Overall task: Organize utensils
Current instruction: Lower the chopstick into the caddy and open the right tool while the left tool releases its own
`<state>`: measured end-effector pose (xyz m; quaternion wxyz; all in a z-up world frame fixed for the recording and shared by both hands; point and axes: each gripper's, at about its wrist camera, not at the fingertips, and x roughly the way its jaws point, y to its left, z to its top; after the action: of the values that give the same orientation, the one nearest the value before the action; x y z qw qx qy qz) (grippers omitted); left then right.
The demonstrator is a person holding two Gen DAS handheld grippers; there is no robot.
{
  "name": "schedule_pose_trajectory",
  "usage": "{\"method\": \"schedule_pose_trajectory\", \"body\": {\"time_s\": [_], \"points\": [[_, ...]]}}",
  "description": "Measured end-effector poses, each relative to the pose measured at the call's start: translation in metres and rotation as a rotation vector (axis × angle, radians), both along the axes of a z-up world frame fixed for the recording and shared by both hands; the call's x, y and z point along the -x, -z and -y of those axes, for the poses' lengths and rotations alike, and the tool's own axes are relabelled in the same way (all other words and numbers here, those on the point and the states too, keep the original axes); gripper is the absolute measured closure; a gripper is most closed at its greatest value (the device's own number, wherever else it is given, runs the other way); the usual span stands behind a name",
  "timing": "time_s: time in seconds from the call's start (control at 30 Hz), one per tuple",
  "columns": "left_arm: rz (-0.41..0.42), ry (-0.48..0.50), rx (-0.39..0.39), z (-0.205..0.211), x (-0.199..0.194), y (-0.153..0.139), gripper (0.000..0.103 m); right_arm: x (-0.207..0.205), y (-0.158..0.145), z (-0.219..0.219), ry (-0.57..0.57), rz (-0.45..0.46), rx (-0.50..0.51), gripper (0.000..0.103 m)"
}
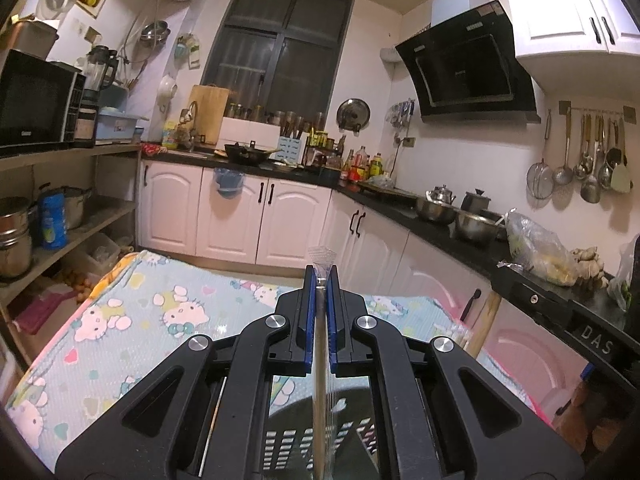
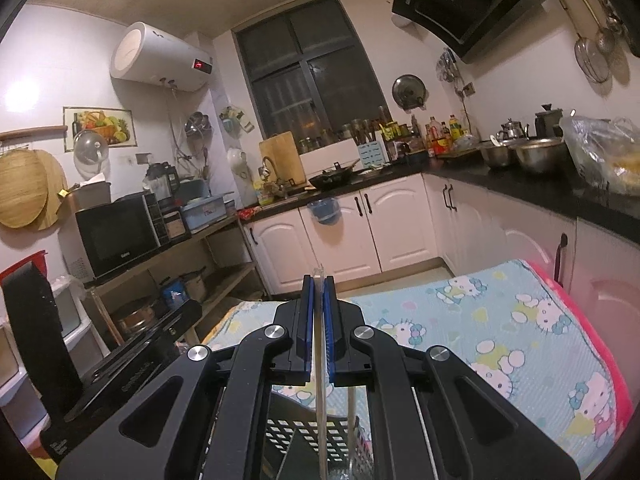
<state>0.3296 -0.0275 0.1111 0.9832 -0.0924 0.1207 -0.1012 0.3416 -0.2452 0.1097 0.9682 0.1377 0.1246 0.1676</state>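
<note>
My left gripper (image 1: 321, 276) is shut on a thin metal utensil in a clear wrapper (image 1: 320, 360), seen edge-on. The wrapper's end (image 1: 322, 255) sticks out past the blue pads (image 1: 307, 312). My right gripper (image 2: 318, 285) is shut on another thin, clear-wrapped utensil (image 2: 320, 392), also edge-on, so I cannot tell what kind it is. Under each gripper stands a dark perforated basket (image 1: 288, 440) (image 2: 296, 436), and the held utensils reach down toward it. The two grippers are side by side over a table with a cartoon-cat cloth (image 1: 140, 320) (image 2: 520, 340).
The right gripper's black body (image 1: 592, 340) shows at the right edge of the left wrist view, and the left gripper's body (image 2: 132, 364) at the left of the right wrist view. White cabinets (image 1: 240, 216) and a crowded black counter (image 1: 440, 232) lie beyond the table. Shelves with a microwave (image 1: 36, 100) stand at the left.
</note>
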Motion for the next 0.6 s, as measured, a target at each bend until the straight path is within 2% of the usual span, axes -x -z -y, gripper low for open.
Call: {"method": "schedule_pose_trajectory", "body": {"time_s": [0.2,0.6], "points": [[-0.033,0.006,0.009,-0.004,-0.003,0.013,0.102,-0.004,0.018,-0.004,-0.005,-0.031,-0.002,0.098],[-0.036,0.038,-0.002,-0.001,0.004,0.022,0.102,0.002,0.033,-0.008,-0.017,-0.073,0.002,0.095]]}}
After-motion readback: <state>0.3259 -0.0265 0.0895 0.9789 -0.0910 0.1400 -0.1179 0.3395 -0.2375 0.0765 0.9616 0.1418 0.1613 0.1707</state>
